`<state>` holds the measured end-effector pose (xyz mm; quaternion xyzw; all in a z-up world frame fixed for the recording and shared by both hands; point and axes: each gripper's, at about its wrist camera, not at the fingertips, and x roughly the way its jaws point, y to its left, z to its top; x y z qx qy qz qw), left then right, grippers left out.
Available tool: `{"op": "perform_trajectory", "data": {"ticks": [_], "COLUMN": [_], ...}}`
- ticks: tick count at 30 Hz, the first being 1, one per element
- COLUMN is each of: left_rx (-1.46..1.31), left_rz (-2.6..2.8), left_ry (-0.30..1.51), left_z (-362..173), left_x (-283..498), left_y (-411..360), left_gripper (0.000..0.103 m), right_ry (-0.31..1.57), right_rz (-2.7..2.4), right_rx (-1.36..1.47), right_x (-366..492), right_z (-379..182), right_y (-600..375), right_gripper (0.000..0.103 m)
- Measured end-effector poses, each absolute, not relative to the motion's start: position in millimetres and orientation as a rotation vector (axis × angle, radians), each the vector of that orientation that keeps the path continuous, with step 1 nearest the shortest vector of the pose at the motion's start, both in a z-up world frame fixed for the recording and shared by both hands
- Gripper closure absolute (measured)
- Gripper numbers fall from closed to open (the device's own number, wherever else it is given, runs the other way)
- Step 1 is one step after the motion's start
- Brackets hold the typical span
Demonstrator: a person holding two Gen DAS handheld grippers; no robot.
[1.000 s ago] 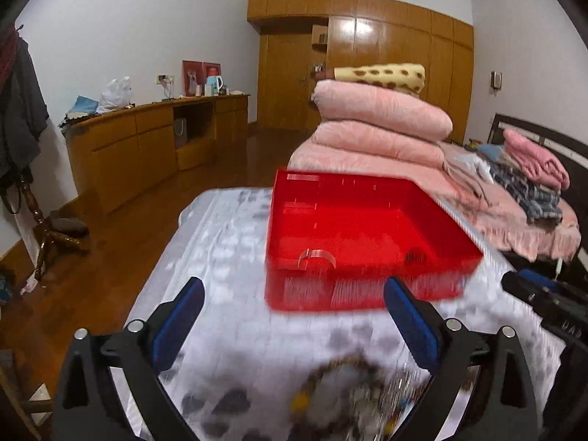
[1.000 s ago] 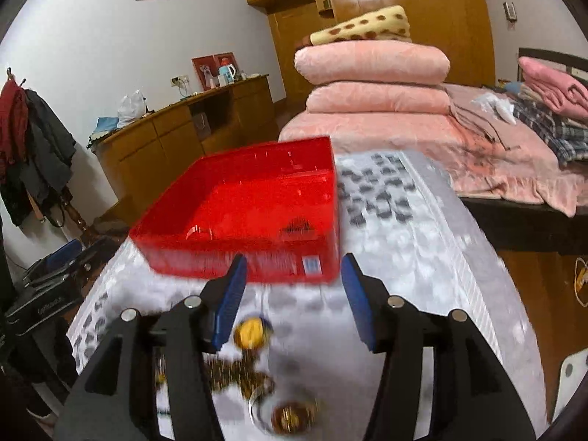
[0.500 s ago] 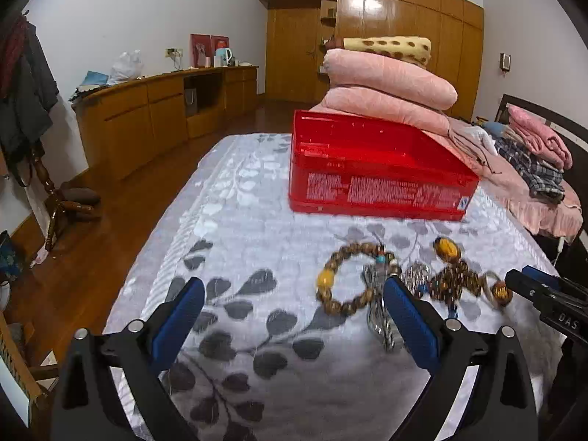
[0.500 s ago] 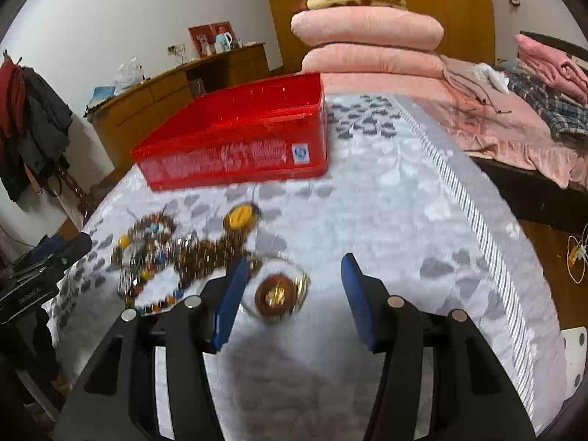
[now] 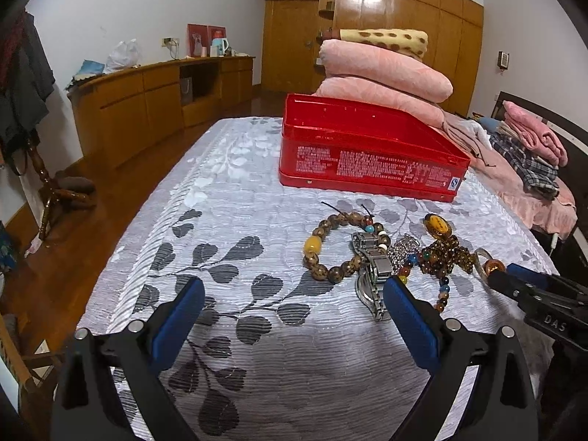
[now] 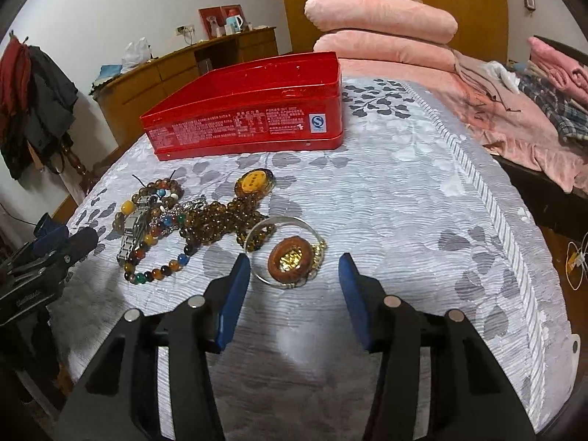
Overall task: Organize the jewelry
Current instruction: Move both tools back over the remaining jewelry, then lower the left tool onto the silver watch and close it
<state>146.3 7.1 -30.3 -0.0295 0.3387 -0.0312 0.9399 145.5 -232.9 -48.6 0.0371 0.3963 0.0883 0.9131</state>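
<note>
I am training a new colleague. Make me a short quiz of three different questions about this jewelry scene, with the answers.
1. True or false: the right claw already presses on the round brown pendant.
2. Which lies nearest the red tin? A) metal watch B) yellow oval pendant C) colourful bead bracelet
3. Fill in: the jewelry lies on a grey cloth printed with ____.

Key: 1 false, its jaws have just been closing but stand clear of it; 2 B; 3 leaves.
</note>
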Motion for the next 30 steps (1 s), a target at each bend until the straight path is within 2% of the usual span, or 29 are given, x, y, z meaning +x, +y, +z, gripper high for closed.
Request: {"op": "perform_trajectory", "data": {"ticks": [3,14,30], "left_rx": [-0.058,-0.064,-0.058], "left_rz": [-0.066,-0.083,-0.079], "left_ry": [0.690,0.700,0.697], "left_z": [-31,-32,-32], "left_x": [147,152,151], "left_y": [7,7,7], "left_gripper": [0.007,0.007,0.007], "right_ry": [0.824,0.854,0.797], "right_rz": [0.184,0.193,0.205], "right_rx": [0.070,0.083,0.036], "right_x": [149,162,140], "right_z": [-49,-52,-36], "right_y": [-230,-230,-234], "right_gripper": [0.062,0.058,0.061]}}
